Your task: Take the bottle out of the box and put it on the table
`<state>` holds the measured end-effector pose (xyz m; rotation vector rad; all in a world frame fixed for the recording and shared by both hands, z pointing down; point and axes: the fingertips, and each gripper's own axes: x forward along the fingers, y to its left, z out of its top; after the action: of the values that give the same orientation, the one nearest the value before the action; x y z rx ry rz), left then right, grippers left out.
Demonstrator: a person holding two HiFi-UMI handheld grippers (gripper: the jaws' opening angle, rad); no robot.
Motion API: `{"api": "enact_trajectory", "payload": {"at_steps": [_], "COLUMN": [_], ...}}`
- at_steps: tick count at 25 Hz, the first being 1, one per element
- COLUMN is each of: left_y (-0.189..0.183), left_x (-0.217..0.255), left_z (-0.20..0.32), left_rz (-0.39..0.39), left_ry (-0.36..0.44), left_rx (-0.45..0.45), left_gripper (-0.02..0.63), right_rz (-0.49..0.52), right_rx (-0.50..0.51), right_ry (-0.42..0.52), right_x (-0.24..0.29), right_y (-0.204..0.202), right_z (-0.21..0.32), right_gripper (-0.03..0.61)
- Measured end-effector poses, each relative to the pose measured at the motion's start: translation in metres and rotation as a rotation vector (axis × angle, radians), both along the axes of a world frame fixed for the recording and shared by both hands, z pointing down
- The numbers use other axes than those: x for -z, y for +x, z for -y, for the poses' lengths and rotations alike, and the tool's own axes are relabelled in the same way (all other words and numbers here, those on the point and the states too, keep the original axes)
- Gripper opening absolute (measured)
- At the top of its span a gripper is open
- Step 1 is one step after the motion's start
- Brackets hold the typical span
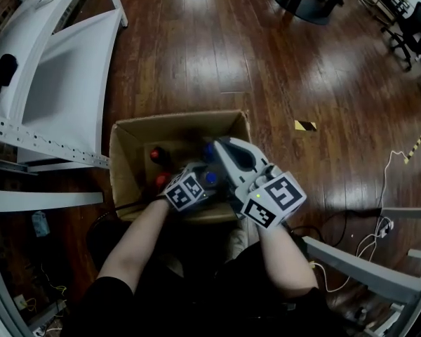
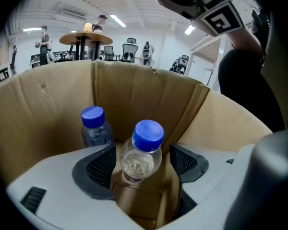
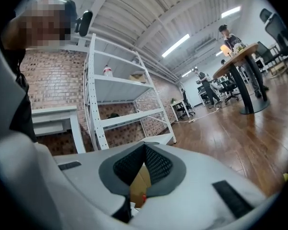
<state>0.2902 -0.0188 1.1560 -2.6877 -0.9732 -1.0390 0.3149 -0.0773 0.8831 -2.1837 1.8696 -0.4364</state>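
While the left gripper (image 2: 143,151) sits low inside the cardboard box (image 2: 134,87), I see its fingers (image 2: 102,166) spread wide, with a clear bottle (image 2: 139,161) standing between them. The left finger's pad is just beside the bottle's shoulder, perhaps brushing it. The right pad stands clear, so nothing is clamped. The bottle is upright on the box's bottom, its long axis near vertical, its blue cap (image 2: 149,134) uppermost and leaning a little toward the right finger. From the head view I place it toward the near right corner of the box, and the box stands on the wooden floor (image 1: 266,62). A second blue-capped bottle (image 2: 93,127) stands just behind the left finger, nearer the far edge. Two red caps (image 1: 156,154) show by the box's left edge. The right gripper (image 3: 144,147) hangs over the box's right edge, pointing level, its fingers (image 3: 159,166) closed tip to tip and holding nothing. Only a sliver of cardboard shows below the tips.
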Motion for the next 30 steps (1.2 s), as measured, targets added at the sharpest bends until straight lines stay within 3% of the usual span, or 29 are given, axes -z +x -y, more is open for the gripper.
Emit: {"api": "enact_trajectory", "payload": {"at_steps": [4,7,11,21,25,30], "left_y": [0.007,0.016,0.001,0.009,0.004,-0.003], "left_x": [-0.023,-0.038,-0.060,-0.058,-0.053,-0.028], "left_z": [0.001,0.004,0.000,-0.004,-0.003,-0.008], "left_rz": [0.035,0.051,0.111,0.073,0.093,0.045], "left_ry": [-0.005,0.036,0.078,0.123,0.091,0.080], "left_rx": [0.054,0.059,0.049,0.022,0.024,0.002], "left_gripper": [0.356,0.357,0.356,0.299,0.298,0.296], "right_rz": [0.033,0.071,0.083,0.119,0.108,0.078], "right_rx": [0.015,0.017,0.013,0.010,0.019,0.041], "right_ry": [0.016,0.054,0.046,0.059,0.052,0.033], "right_x": [-0.001,0.005,0.003,0.000,-0.001,-0.002], "right_y": [-0.003,0.003,0.000,0.009,0.010,0.007], "right_z": [0.003,0.002,-0.004,-0.011,-0.006,0.000], "right_gripper": [0.005,0.005,0.005,0.005,0.005,0.005]}}
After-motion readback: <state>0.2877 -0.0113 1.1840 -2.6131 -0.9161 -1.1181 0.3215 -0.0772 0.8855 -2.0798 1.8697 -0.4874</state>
